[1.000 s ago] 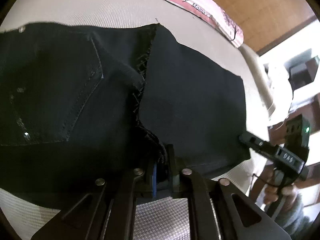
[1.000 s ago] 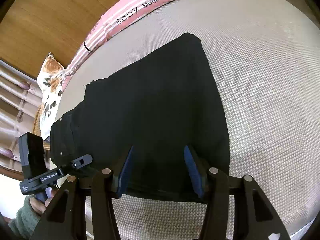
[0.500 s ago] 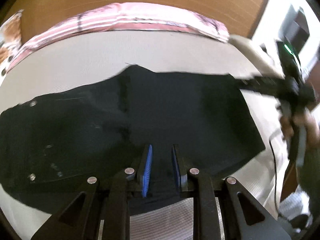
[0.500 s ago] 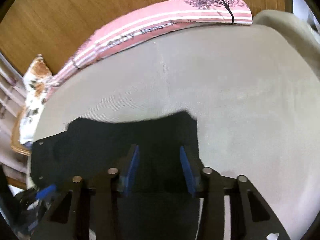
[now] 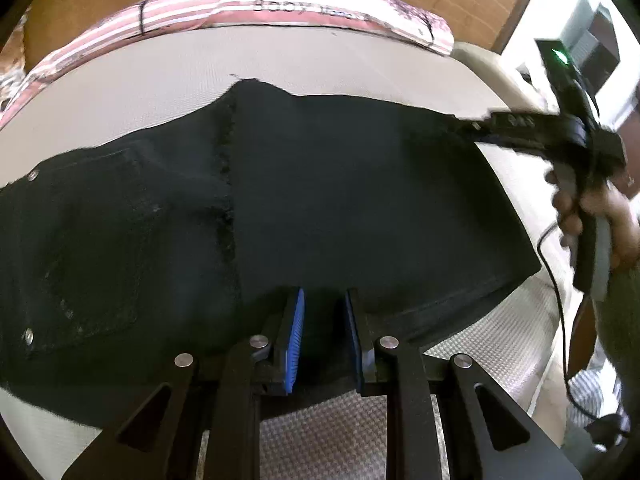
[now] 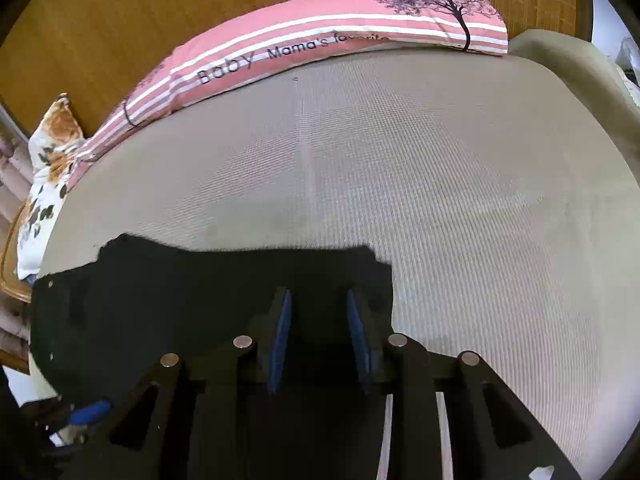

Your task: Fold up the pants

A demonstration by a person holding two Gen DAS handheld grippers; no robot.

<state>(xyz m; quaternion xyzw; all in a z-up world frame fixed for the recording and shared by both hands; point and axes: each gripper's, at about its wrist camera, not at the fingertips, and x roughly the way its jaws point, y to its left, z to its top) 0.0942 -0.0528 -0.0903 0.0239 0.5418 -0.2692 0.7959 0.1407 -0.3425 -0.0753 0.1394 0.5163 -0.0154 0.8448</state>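
Black pants (image 5: pixel 340 200) lie folded flat across the beige bed (image 5: pixel 160 76), with the pocket and rivets at the left. My left gripper (image 5: pixel 323 296) hovers over their near edge; its blue pads stand apart and nothing is pinched. In the left wrist view a hand (image 5: pixel 592 208) holds the right gripper (image 5: pixel 476 126), blurred, at the pants' far right corner. In the right wrist view the right gripper (image 6: pixel 318 294) is over the pants (image 6: pixel 180 300) near their right end. Its jaws are closing, and the pads do not press on the cloth.
A pink striped pillow (image 6: pixel 320 40) and a floral pillow (image 6: pixel 48 168) lie along the wooden headboard (image 6: pixel 140 8). Bare bed cover (image 6: pixel 460 200) stretches to the right of the pants. A black cable (image 5: pixel 556 300) hangs from the right gripper beside the bed's edge.
The left gripper let go of the pants' near edge and its pads opened. The right gripper swung from the hem toward the pants' far right corner while its jaws narrowed.
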